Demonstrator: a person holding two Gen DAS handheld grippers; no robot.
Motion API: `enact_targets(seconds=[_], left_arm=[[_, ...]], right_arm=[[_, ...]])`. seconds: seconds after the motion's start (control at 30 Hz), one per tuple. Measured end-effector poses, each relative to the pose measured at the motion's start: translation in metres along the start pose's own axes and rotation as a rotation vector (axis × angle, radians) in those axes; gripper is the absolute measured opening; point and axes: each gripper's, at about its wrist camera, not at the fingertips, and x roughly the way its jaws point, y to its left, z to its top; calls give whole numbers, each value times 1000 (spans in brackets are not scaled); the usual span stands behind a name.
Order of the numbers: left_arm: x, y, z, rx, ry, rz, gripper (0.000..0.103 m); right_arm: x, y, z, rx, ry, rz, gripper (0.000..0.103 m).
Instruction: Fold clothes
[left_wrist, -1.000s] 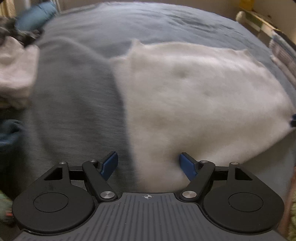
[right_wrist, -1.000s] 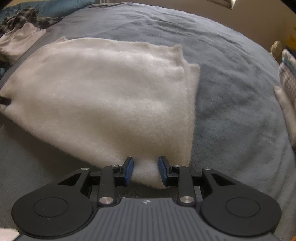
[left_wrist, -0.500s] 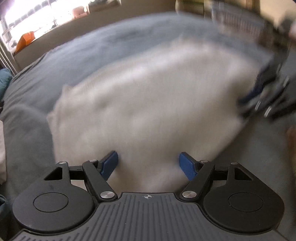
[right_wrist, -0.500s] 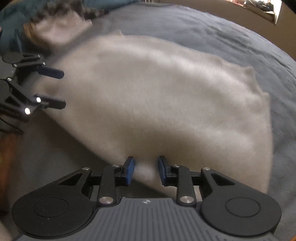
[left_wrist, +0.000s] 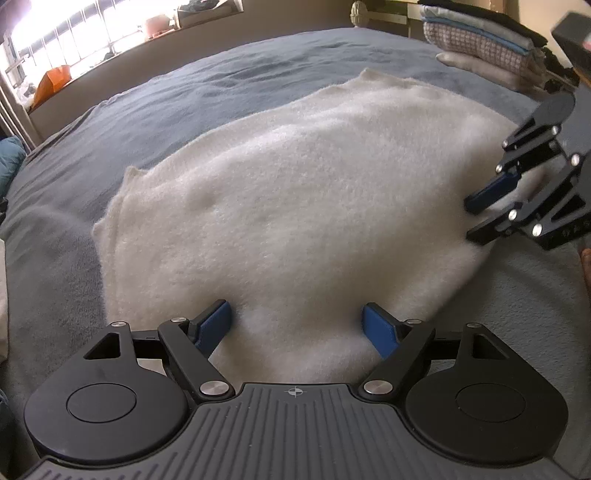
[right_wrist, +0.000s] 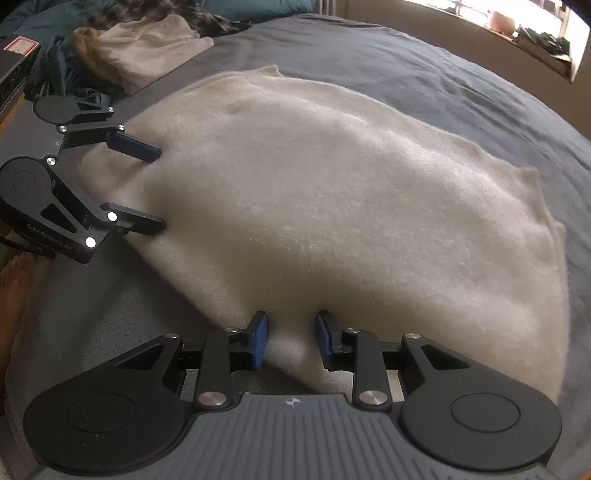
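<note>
One garment: a cream fleece garment (left_wrist: 295, 206) is laid on the grey bedspread (left_wrist: 221, 85), already doubled over, since layered edges are seen at its far corner; which kind of clothing it is cannot be told.
Garment position: it is spread mid-bed, its near hem lying at both grippers, its surface fairly smooth with a few shallow dimples.
Left gripper: the left gripper (left_wrist: 297, 326) is set at the garment's near edge with its blue pads (left_wrist: 214, 325) spread wide, fleece lying between them; nothing is pinched, so the cloth is only straddled.
Right gripper: the right gripper (right_wrist: 291, 339) is placed further along the same hem, its pads drawn in close on either side of a raised tuck of fleece; the fold appears lightly nipped, though a small gap is seen at each pad and a firm hold cannot be confirmed.
Step in hand: the hem is judged to be in the course of being taken up at two points, ahead of another fold.
Next move: the left pads would need to be brought together on the hem, then both grips lifted evenly and carried over toward the garment's far edge, so that the edges are matched.
Beyond the garment: a stack of folded clothes (left_wrist: 487, 40) is seen past its far right side, and loose unfolded clothes (right_wrist: 140, 48) are heaped past its far left side.
</note>
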Motion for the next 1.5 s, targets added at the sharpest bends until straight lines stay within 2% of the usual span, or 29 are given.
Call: enact_targets(seconds=[0.1, 0.27, 0.33, 0.4, 0.57, 0.73, 0.87, 0.97, 1.03, 1.13, 1.23, 1.37, 1.5], left_arm=[[0, 1, 1, -6, 4, -4, 79], [0, -1, 0, -9, 2, 2, 80], [-1, -1, 0, -11, 1, 3, 80], [-1, -1, 0, -14, 0, 3, 80], [-14, 11, 5, -76, -32, -13, 79], [-27, 23, 18, -127, -100, -18, 79], [-16, 25, 34, -151, -89, -10, 79], [-1, 20, 46, -166, -25, 30, 79], [10, 16, 49, -189, 36, 55, 79], [14, 20, 50, -248, 83, 52, 80], [16, 28, 52, -305, 119, 39, 81], [20, 27, 56, -327, 146, 47, 82], [20, 26, 57, -333, 149, 58, 83]], right_arm=[[3, 3, 4, -15, 0, -2, 30], [0, -1, 21, 14, -95, -33, 31], [23, -8, 15, 45, -47, -33, 33], [37, -15, 5, 79, -67, -7, 34], [34, -29, 9, 171, -48, 44, 34], [37, -23, 12, 153, -37, 28, 36], [36, -27, 13, 179, -34, 44, 39], [37, -28, 13, 190, -32, 72, 51], [38, -21, 14, 153, -24, 85, 72], [43, 2, 16, 40, -6, 36, 86], [47, 22, 14, -54, -7, -29, 89], [38, 16, 19, -18, -28, -22, 87], [19, 2, 30, 31, -94, -78, 87]])
